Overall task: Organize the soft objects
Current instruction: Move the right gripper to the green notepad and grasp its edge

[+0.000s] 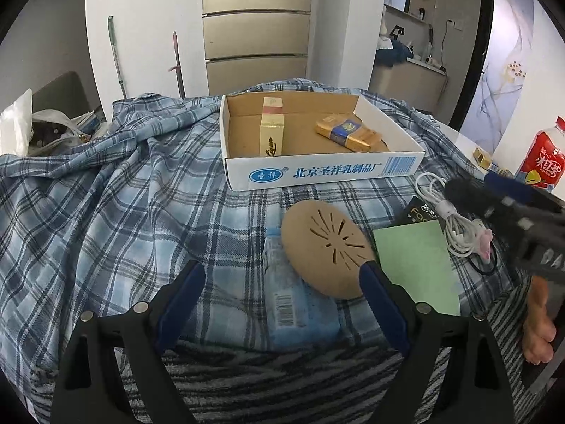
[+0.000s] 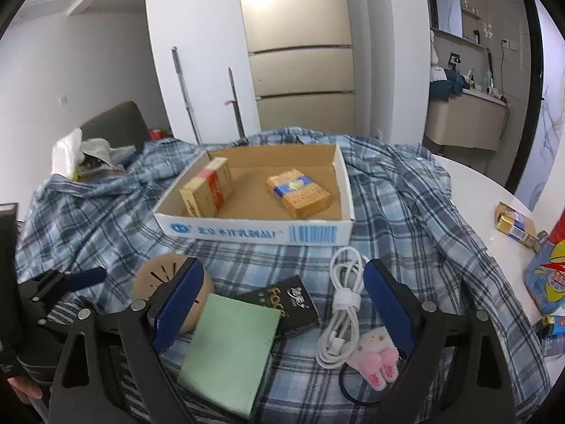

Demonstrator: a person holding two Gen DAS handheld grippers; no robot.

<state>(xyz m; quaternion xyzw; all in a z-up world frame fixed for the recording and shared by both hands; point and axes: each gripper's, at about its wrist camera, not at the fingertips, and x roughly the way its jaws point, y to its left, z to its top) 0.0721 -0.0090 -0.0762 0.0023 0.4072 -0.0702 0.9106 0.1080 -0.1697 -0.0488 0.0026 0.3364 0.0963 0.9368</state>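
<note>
A shallow white cardboard box (image 1: 317, 171) (image 2: 254, 235) sits on a blue plaid cloth and holds cigarette packs (image 1: 272, 130) (image 2: 298, 192). In front of it lie a tan slotted soft pad (image 1: 326, 247) (image 2: 159, 275), a blue tissue pack (image 1: 293, 304), a green pad (image 1: 416, 265) (image 2: 229, 346), a black packet (image 2: 282, 300), a white coiled cable (image 1: 448, 219) (image 2: 344, 304) and a pink plush charm (image 2: 378, 357). My left gripper (image 1: 282, 282) is open above the tissue pack and tan pad. My right gripper (image 2: 282, 289) is open over the green pad and cable.
A red drink bottle (image 1: 542, 157), a gold pack (image 2: 515, 224) and a blue packet (image 2: 547, 282) sit on the white table at right. Bags (image 2: 88, 159) lie at the far left. A striped cloth (image 1: 265, 381) lies at the near edge.
</note>
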